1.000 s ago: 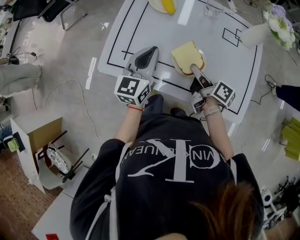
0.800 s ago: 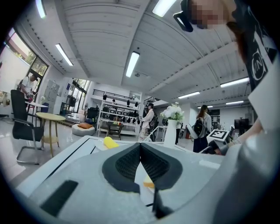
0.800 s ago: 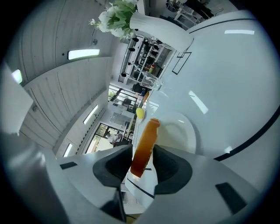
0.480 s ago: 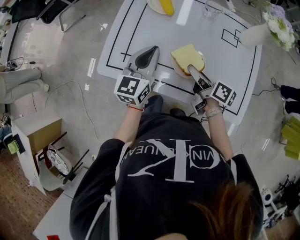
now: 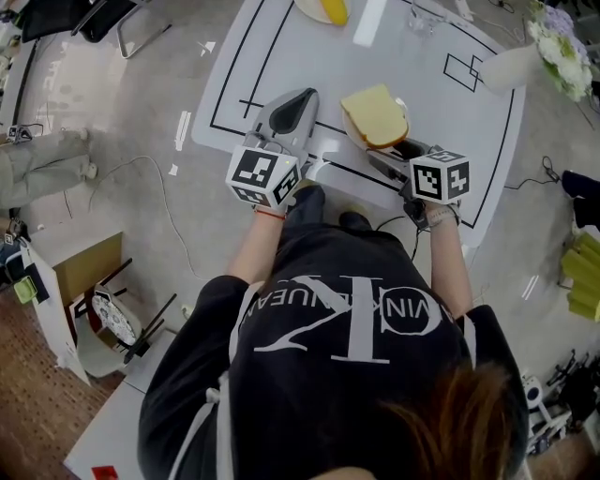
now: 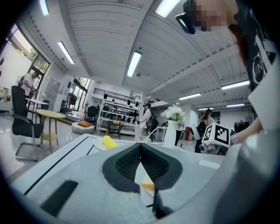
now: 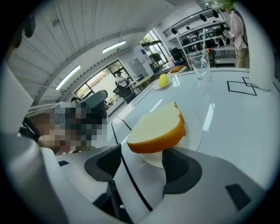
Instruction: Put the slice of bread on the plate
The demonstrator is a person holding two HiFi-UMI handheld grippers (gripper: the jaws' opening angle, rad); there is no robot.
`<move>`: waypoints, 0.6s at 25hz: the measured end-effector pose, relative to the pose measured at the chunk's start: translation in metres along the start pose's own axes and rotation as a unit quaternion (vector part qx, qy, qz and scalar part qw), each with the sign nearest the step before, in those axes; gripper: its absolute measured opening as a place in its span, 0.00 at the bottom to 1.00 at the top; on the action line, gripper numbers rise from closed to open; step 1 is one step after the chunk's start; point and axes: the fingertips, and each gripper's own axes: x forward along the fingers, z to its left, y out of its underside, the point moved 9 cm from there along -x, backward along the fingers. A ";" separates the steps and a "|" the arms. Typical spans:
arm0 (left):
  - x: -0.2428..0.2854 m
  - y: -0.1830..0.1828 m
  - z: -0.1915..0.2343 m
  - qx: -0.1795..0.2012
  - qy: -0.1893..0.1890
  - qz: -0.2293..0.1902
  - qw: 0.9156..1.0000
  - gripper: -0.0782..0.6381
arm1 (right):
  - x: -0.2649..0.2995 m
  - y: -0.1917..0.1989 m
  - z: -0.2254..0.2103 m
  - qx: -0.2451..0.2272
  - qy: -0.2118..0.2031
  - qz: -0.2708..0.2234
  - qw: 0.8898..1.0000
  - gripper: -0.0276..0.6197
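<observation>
The slice of bread (image 5: 374, 114) lies on the small white plate (image 5: 404, 109) on the white table; its crust end overhangs the plate's near rim. In the right gripper view the bread (image 7: 156, 127) and plate (image 7: 194, 132) are just ahead of my right gripper (image 7: 141, 162), whose jaws are opening, with nothing pressed between the pads. In the head view the right gripper (image 5: 398, 154) sits just short of the plate. My left gripper (image 5: 297, 103) rests to the left of the plate, jaws shut and empty (image 6: 140, 151).
A banana (image 5: 334, 10) lies on a plate at the table's far edge, a glass (image 5: 427, 16) to its right. A white vase with flowers (image 5: 548, 45) stands at the far right. Black lines (image 5: 246, 66) mark the table. The table's near edge runs just below both grippers.
The right gripper has opened, let go of the bread, rolled over and drawn back a little toward the person. The bread stays on the plate. The left gripper has not moved.
</observation>
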 end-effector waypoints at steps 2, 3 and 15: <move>-0.001 0.000 -0.001 -0.002 -0.002 -0.001 1.000 0.12 | -0.001 0.001 -0.002 -0.010 0.013 0.010 1.000 0.40; -0.002 0.000 -0.002 -0.003 -0.003 -0.002 1.000 0.12 | -0.001 0.001 -0.003 -0.009 0.014 0.011 1.000 0.40; -0.008 0.000 -0.009 -0.010 -0.010 -0.003 1.000 0.12 | 0.004 0.012 -0.003 0.002 0.033 0.058 0.998 0.36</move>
